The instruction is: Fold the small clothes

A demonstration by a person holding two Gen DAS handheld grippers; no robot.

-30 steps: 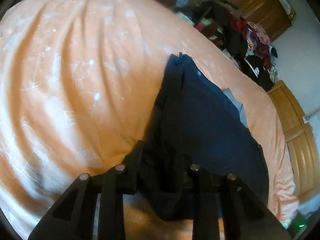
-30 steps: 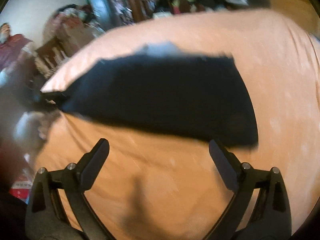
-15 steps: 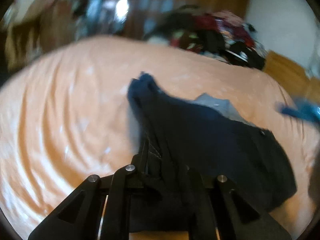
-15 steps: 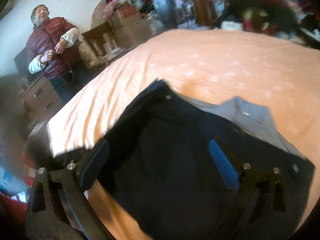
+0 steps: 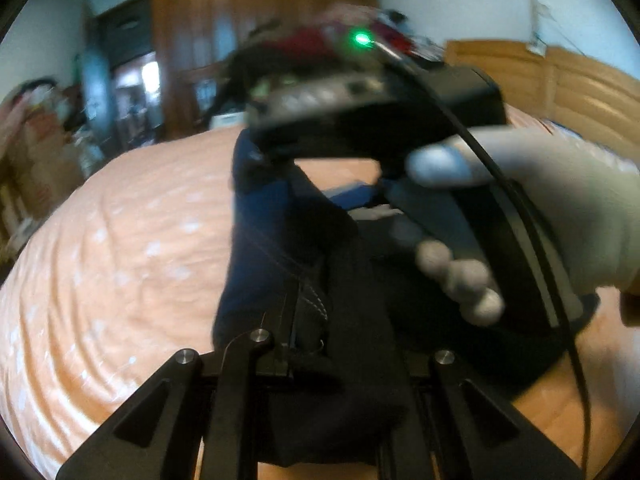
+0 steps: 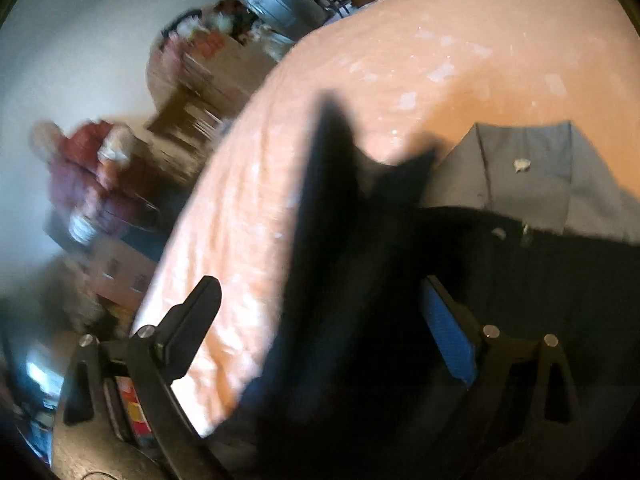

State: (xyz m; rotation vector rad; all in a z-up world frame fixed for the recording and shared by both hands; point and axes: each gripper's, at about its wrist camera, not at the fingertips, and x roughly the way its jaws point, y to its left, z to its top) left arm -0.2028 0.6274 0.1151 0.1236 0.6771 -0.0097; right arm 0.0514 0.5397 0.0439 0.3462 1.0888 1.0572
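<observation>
On the peach bedspread [image 5: 120, 248] — wardrobe [image 5: 260, 40] behind — left gripper [image 5: 320, 344] clamps the dark garment [image 5: 272, 248]; right gripper [image 6: 320, 332] spread apart.

Dark navy fabric garment [image 5: 276, 240] showing grey lining [image 6: 532, 176]; bed's orange sheet [image 5: 120, 248] showing white speckles; white knit glove [image 5: 560, 208].

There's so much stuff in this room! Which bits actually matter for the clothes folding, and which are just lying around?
Part of the job:
- dark navy garment, pinched in the left gripper
- right gripper, open over the garment
- gloved hand holding the right gripper
- orange bedspread, the folding surface

Just lying about:
- grey cloth under the garment
- clothes pile behind the bed
- wooden wardrobe
</observation>
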